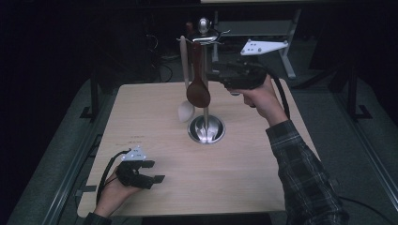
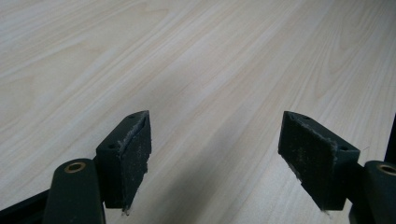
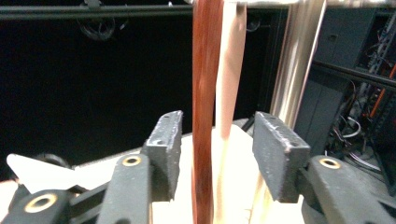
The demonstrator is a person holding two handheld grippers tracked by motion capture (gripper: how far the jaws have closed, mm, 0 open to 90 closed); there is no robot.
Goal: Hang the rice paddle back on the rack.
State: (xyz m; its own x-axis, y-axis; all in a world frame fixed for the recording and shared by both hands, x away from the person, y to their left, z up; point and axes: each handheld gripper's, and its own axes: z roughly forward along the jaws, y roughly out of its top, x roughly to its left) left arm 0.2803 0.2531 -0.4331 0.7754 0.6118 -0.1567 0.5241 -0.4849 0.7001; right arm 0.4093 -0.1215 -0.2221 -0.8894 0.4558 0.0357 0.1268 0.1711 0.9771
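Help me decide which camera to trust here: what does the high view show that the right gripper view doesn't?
High view alone: the spoon bowls, dark brown and pale, the stand's round steel base, and the left gripper low over the table.

Right gripper view alone: its open jaws either side of the dark handle.

Shared: both handles and the steel pole.

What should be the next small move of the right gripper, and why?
Probably draw the right gripper straight back from the rack. Its jaws stand open on both sides of the dark wooden spoon without pressing it, and the spoon already hangs beside the pale spoon.
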